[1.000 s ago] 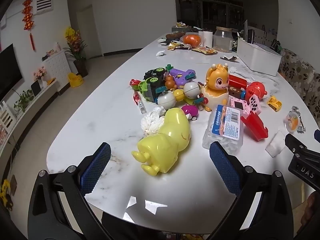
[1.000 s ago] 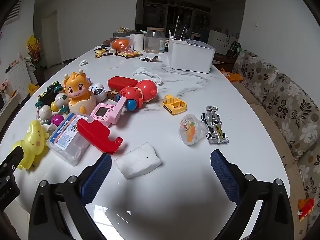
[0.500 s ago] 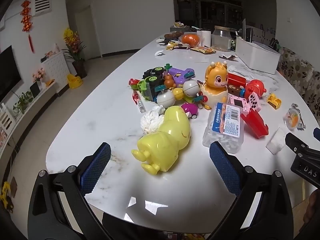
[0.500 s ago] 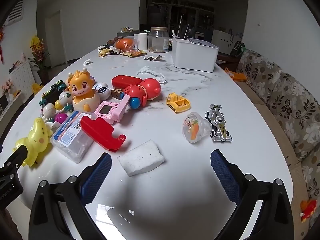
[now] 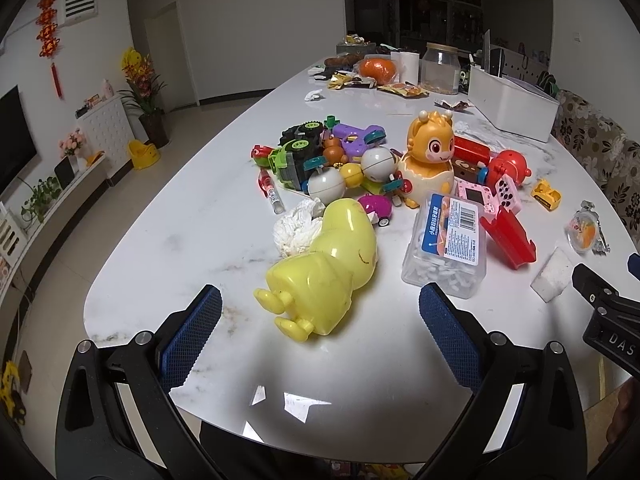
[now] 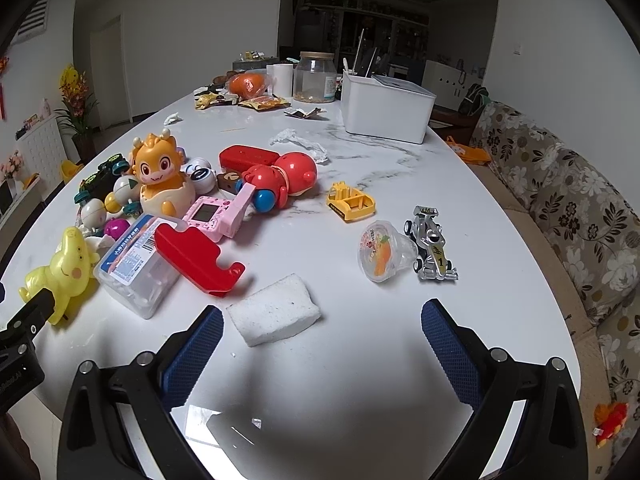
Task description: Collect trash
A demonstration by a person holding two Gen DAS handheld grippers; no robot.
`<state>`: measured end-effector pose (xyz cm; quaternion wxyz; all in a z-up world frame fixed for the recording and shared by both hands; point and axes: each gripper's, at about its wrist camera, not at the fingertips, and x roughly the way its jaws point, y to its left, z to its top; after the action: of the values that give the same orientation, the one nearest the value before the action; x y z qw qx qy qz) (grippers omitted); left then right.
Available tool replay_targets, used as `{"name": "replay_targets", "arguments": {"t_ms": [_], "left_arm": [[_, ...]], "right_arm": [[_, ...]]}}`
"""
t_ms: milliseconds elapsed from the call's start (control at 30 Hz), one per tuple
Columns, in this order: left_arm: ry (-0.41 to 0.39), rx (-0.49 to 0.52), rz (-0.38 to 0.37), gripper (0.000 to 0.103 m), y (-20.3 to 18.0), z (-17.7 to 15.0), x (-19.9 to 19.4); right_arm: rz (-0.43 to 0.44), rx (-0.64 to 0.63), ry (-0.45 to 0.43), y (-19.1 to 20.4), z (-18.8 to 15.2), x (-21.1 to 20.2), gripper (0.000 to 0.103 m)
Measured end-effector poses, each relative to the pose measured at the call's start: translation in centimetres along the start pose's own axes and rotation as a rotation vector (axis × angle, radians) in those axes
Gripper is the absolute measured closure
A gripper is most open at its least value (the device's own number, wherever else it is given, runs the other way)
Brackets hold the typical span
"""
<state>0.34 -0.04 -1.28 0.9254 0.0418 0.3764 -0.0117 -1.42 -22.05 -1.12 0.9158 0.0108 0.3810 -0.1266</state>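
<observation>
A crumpled white tissue (image 5: 298, 227) lies behind a yellow toy (image 5: 320, 276), ahead of my open, empty left gripper (image 5: 320, 336). A white sponge-like block (image 6: 274, 309) lies just ahead of my open, empty right gripper (image 6: 322, 346), nearer its left finger; it also shows in the left wrist view (image 5: 554, 274). More crumpled tissue (image 6: 300, 142) lies mid-table, a small scrap (image 6: 172, 119) at the far left, and snack wrappers (image 6: 262, 103) at the far end. A jelly cup (image 6: 382, 250) stands beside a silver toy car (image 6: 432, 244).
Toys are heaped on the white marble table (image 6: 400, 184): an orange dragon (image 6: 158, 176), red figure (image 6: 286, 176), red stand (image 6: 196, 258), plastic box (image 6: 138, 266), yellow digger (image 6: 351, 202). A white bin (image 6: 386, 110) and jar (image 6: 316, 78) stand far back. A sofa (image 6: 576, 208) is at the right.
Both grippers have shifted slightly; the right one has moved a little closer to the white block. Nothing on the table has moved.
</observation>
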Motion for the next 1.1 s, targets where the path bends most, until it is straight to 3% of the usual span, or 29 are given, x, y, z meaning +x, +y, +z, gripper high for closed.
{"name": "replay_targets", "arguments": {"t_ms": [1100], "left_arm": [[0.013, -0.004, -0.001, 0.006, 0.17, 0.0, 0.14]], "right_arm": [[-0.002, -0.004, 0.013, -0.17, -0.49, 0.48, 0.005]]}}
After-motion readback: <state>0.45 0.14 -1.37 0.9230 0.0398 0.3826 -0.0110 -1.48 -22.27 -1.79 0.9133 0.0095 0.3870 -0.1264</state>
